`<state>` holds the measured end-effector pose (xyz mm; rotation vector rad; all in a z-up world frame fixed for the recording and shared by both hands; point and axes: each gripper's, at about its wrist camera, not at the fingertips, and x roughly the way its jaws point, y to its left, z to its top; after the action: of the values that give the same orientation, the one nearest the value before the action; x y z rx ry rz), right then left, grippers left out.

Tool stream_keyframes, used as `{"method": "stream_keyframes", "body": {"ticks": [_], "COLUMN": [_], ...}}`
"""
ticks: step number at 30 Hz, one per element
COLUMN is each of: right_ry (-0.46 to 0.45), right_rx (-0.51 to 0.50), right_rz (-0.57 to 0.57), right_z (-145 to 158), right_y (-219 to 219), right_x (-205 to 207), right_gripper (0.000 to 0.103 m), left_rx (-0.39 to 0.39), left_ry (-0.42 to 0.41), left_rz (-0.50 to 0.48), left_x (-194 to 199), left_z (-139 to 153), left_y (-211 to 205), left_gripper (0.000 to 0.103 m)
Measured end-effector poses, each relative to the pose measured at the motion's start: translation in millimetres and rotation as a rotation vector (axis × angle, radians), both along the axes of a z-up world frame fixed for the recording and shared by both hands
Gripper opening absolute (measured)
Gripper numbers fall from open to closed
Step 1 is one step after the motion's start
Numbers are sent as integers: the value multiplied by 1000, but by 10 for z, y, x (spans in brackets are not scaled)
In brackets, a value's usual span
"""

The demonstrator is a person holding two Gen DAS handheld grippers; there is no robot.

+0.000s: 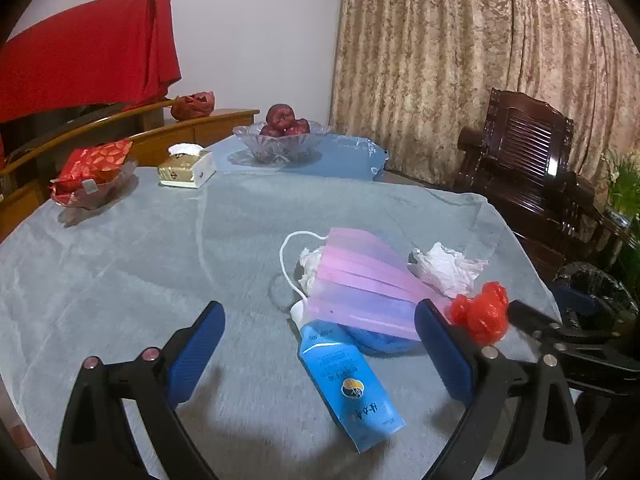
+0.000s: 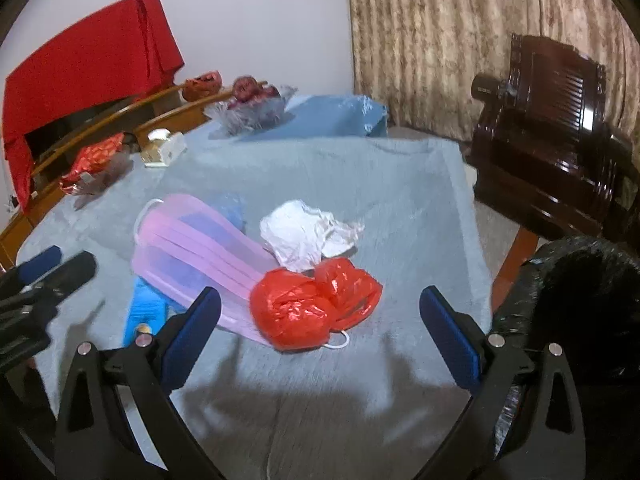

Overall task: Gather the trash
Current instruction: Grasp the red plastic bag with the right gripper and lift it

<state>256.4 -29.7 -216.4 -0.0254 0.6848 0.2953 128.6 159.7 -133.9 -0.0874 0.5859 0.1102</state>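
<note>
A pile of trash lies on the grey tablecloth [image 1: 120, 272]. A pink face mask [image 1: 360, 280] [image 2: 200, 252] covers a blue crumpled item [image 1: 380, 342]. A blue carton [image 1: 348, 380] [image 2: 144, 312] lies in front of it. Crumpled white paper [image 1: 444, 268] [image 2: 304, 236] and a red plastic bag [image 1: 482, 312] [image 2: 312, 304] lie beside the mask. My left gripper [image 1: 320, 344] is open over the carton. My right gripper [image 2: 320, 332] is open, just short of the red bag, and shows in the left wrist view [image 1: 560, 336]. A black-lined bin [image 2: 580, 304] stands at the right.
A glass bowl of apples [image 1: 282, 136], a tissue box [image 1: 186, 166] and a dish with red packets [image 1: 94, 178] stand at the table's far side. A dark wooden chair [image 1: 528, 168] stands to the right, before a curtain. A wooden sideboard [image 1: 160, 132] runs behind.
</note>
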Motion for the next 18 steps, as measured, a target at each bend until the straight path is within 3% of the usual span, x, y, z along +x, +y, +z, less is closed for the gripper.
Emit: {"method": "stream_keyframes", "body": {"ticks": [8, 10, 18], "right_ry": [83, 115, 153], "right_rx": [-16, -16, 13], "right_rz": [2, 16, 76], "right_z": [-234, -276, -303], "right_y": [49, 73, 115], "right_x": [251, 303, 321], "right_gripper": [94, 81, 49], "left_rx": [-14, -20, -18], "left_ry": [4, 3, -14], "left_rz": [-4, -5, -32], "left_x": [105, 125, 182], "left_z": [-32, -28, 42], "left_y": [31, 31, -40], "left_gripper": [93, 93, 93]}}
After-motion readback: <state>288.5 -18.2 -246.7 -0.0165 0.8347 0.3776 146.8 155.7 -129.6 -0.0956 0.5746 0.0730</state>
